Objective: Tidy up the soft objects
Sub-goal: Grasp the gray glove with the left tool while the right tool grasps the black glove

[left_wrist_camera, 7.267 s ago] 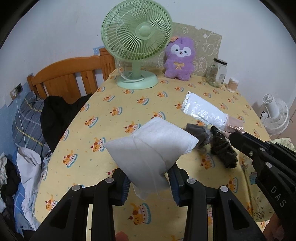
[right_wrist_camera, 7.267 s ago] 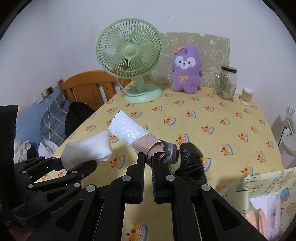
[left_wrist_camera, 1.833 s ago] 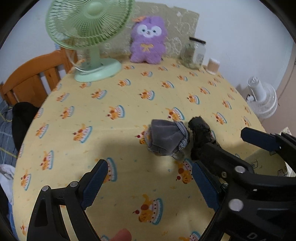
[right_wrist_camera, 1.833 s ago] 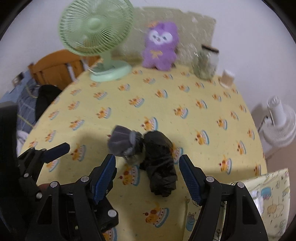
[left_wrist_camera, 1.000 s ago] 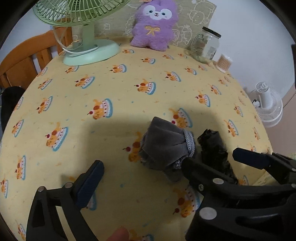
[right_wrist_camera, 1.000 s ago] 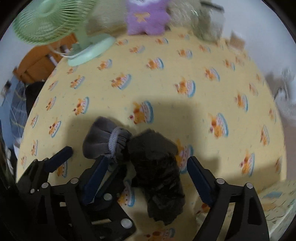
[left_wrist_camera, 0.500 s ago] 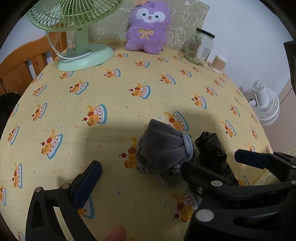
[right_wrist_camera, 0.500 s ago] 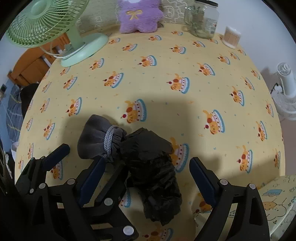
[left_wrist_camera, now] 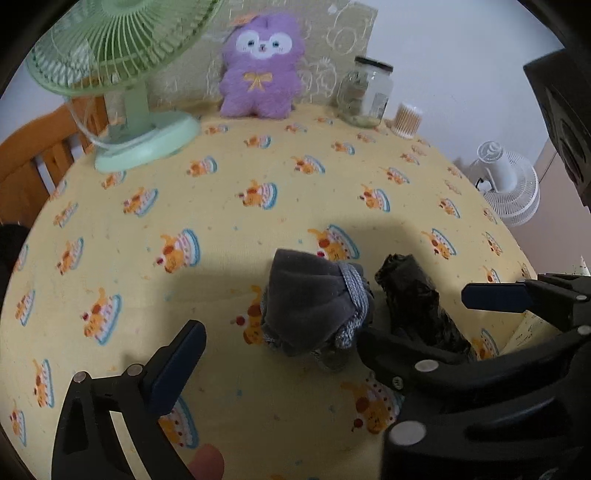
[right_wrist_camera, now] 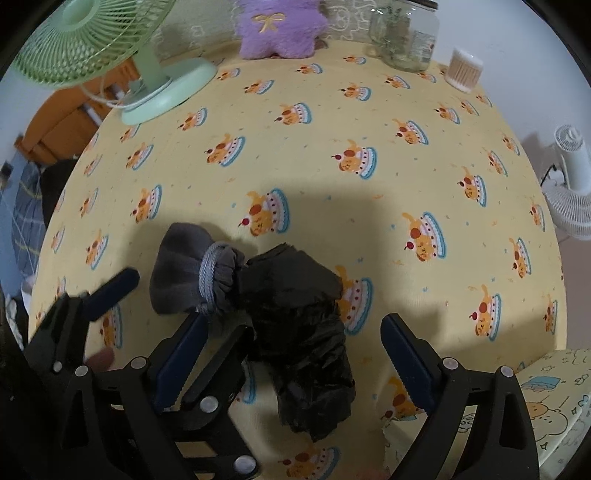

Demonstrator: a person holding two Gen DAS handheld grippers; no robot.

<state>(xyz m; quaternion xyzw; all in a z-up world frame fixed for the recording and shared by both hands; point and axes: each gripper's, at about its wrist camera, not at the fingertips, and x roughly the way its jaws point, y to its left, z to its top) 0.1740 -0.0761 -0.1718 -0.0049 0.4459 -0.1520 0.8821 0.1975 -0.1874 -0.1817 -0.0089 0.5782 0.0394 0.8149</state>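
Left gripper: only its left finger is clear in the left wrist view; the right finger is lost behind the right gripper's black frame, bottom right. The right wrist view settles it: both left fingers show well apart, astride the grey drawstring pouch, pads not pressing, so spread wide and holding nothing. Right gripper: jaws have just been opening, now splayed wide either side of the black crumpled bag, not touching it. Pouch and bag touch, side by side on the near-centre of the yellow cake-print tablecloth, in shadow. The bag's near end is cut off behind the right gripper's finger in the left view; it shows whole in the right view. Purple plush shows whole only in the left view; the right view cuts off its head. Green fan is cropped in both. Glass jar and cotton swab tub sit at the far edge. A printed fabric edge shows just right of the bag. A fingertip pokes in at the bottom. Cloth is open beyond and left of the pouch.
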